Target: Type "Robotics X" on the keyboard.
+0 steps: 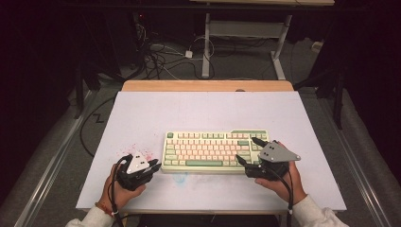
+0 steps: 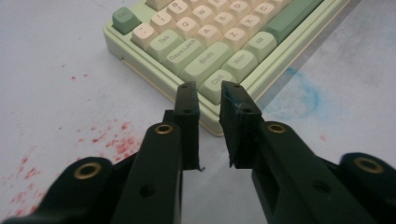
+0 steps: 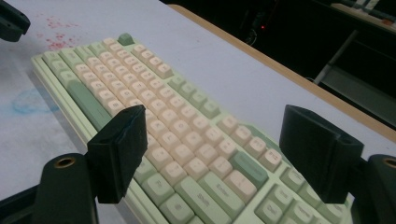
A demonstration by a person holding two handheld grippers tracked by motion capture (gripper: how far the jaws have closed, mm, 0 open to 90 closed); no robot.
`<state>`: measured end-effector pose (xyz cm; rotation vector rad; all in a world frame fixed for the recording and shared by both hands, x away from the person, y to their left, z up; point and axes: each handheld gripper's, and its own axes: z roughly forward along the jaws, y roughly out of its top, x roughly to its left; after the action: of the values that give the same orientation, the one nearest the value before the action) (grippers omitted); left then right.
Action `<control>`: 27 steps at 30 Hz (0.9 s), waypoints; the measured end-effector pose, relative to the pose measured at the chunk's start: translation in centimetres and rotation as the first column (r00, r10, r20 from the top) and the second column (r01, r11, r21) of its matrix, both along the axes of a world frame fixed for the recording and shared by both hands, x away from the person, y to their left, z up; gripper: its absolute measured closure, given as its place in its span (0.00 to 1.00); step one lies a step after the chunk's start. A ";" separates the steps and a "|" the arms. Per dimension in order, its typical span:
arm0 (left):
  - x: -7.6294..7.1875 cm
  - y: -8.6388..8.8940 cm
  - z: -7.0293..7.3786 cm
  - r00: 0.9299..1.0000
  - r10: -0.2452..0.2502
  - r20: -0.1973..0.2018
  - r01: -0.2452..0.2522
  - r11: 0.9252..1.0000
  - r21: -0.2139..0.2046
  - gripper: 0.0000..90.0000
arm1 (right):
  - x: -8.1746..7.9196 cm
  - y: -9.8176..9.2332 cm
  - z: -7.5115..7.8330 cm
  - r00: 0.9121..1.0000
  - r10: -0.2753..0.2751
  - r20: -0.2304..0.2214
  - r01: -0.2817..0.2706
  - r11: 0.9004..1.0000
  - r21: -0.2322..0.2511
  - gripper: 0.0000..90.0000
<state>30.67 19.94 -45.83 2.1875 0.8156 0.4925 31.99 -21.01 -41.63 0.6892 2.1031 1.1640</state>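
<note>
Just ahead of the left gripper's [image 2: 205, 95] nearly pressed-together, empty fingers sits the pale green and cream plastic keyboard [image 1: 215, 151] on the white surface [image 1: 142, 113], its corner just beyond them. The right gripper's [image 3: 224, 154] fingers stand spread above its right-hand keys. Closing there risks catching keycaps and skewing the keyboard.

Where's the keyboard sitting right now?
High view: the keyboard lies near the front middle of the white table, between the left hand-held gripper and right hand-held gripper.
</note>
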 end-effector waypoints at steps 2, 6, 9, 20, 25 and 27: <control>0.2 -0.4 0.2 1.000 -0.011 0.005 0.011 1.000 0.007 0.91 | -0.4 -0.5 -0.2 1.000 -0.014 -0.007 0.014 1.000 -0.005 0.26; 0.6 -1.4 1.0 0.999 -0.034 0.021 0.033 0.999 0.016 0.97 | -1.1 -1.2 -0.9 0.999 -0.031 -0.020 0.030 0.999 -0.012 0.27; 0.9 -2.3 1.5 0.998 -0.054 0.023 0.053 0.998 0.013 0.97 | -1.8 -1.6 -1.3 0.999 -0.043 -0.003 0.043 0.999 -0.014 0.27; 2.6 -6.3 2.4 0.992 -0.126 0.020 0.126 0.992 0.019 0.97 | -3.1 -2.2 -2.5 0.997 -0.059 -0.046 0.057 0.997 -0.044 0.27; 3.5 -8.5 2.4 0.988 -0.155 0.016 0.155 0.987 0.042 0.97 | -3.0 -2.1 -2.8 0.997 -0.051 -0.053 0.048 0.998 -0.050 0.27; 3.8 -9.3 2.3 0.986 -0.167 0.008 0.167 0.985 0.042 0.97 | -3.0 -2.0 -2.9 0.998 -0.046 -0.052 0.043 0.997 -0.061 0.27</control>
<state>34.47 10.66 -43.51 2.2656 0.6136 0.4410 29.03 -23.04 -44.54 0.7430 2.1469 1.0651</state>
